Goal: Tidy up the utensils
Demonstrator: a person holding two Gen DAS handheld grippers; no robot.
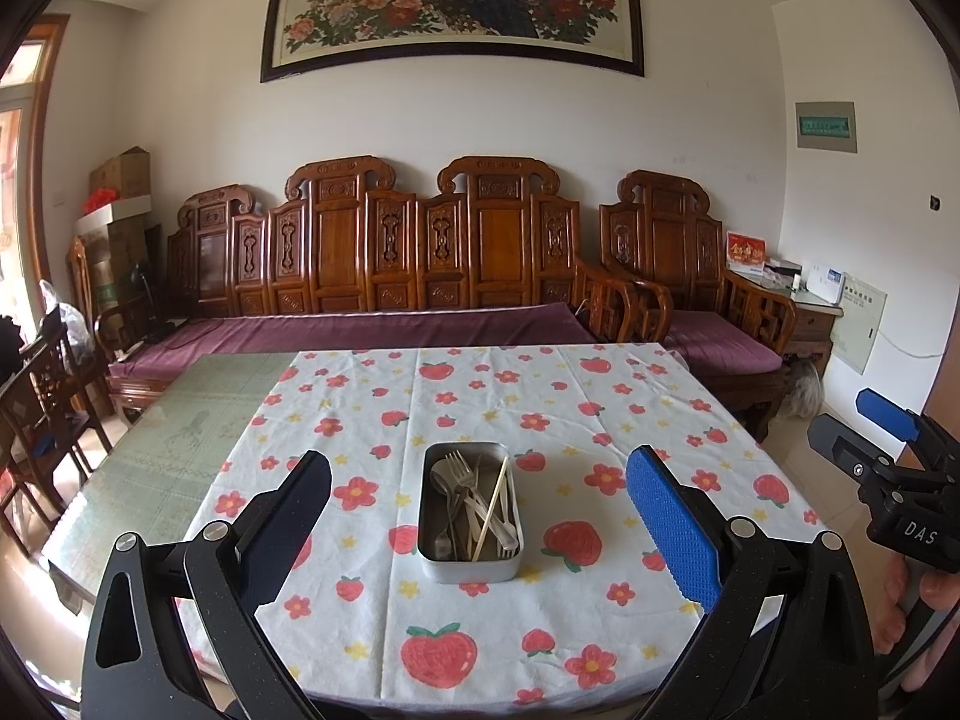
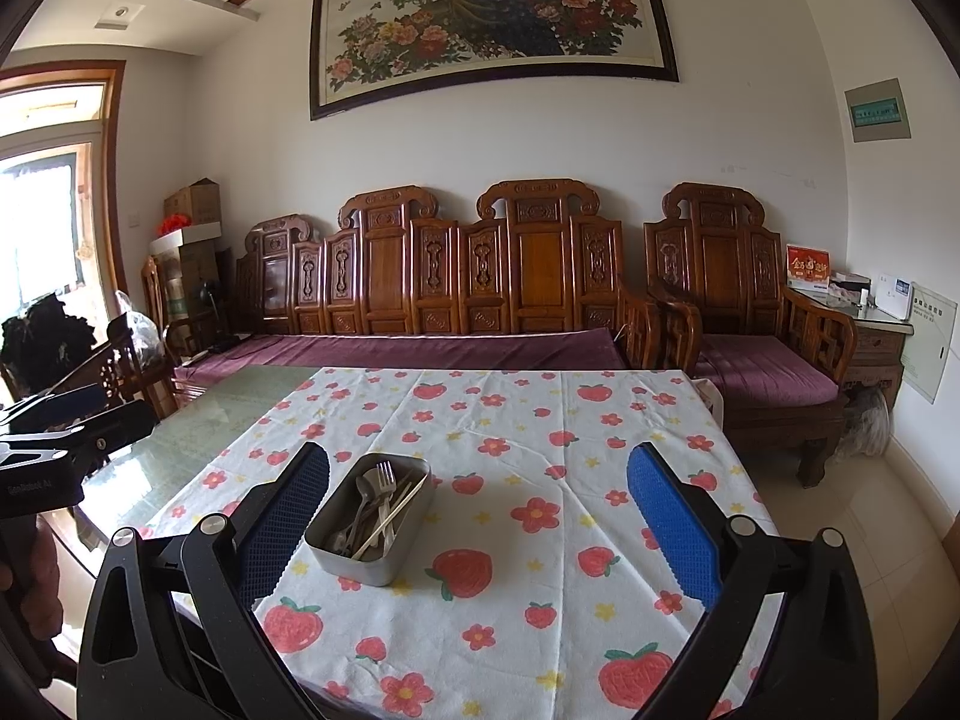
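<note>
Flanking the utensil tin point(image 1: 471, 510) on the tablecloth point(image 1: 540, 630), both tools point(image 1: 477, 516) point(image 2: 477, 516) hover spread.

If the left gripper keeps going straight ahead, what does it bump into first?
Probably the metal tin of utensils: it sits centred between the open left gripper fingers, on the tablecloth. Depth is hard to judge here.

Before me, a carved wooden bench point(image 1: 420, 252) with purple cushions lines the white wall, a framed peacock painting point(image 1: 456, 0) at top centre; daylight enters upper left.
</note>
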